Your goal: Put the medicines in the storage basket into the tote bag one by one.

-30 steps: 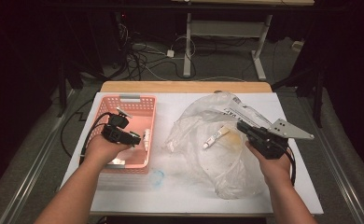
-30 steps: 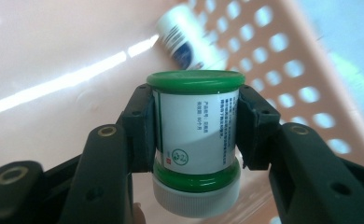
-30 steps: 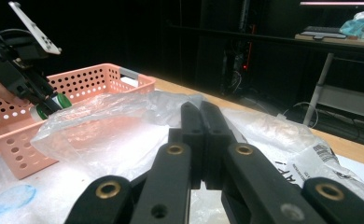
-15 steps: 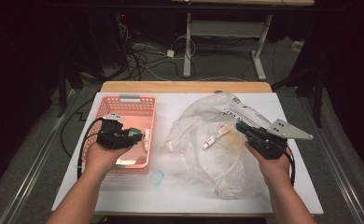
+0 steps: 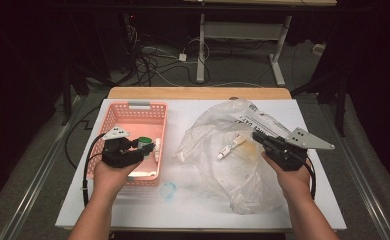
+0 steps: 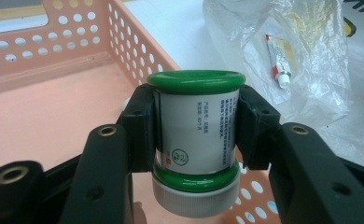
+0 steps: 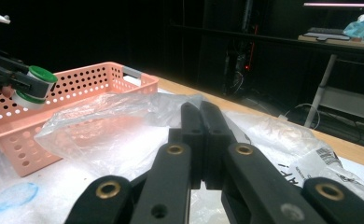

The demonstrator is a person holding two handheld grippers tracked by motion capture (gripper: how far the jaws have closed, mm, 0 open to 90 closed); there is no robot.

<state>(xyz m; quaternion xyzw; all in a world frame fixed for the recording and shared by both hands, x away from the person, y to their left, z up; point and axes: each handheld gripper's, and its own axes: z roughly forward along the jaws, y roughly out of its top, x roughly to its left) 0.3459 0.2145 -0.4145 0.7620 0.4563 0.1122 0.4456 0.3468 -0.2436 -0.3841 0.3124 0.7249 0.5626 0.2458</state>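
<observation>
— Dark floor and loose cables lay behind the white table [image 5: 193, 205], didn't they?

— Yes. At left of centre in the high view sat a pink basket [image 5: 133, 112], and the left gripper [image 5: 142, 148] hung over its right half.

— What had it got?

— A green-capped jar [image 6: 196, 140] with a white label, clamped by both pads at its sides, jaws partly apart around it. Beneath it showed the basket's floor.

— And the other tool?

— The right gripper [image 7: 201, 122] was closed tight, jaws pressed together with nothing between them, at right of centre over a crumpled clear plastic bag [image 5: 233, 170]. A small tube [image 5: 231, 146] lay inside that bag, just left of it.
</observation>
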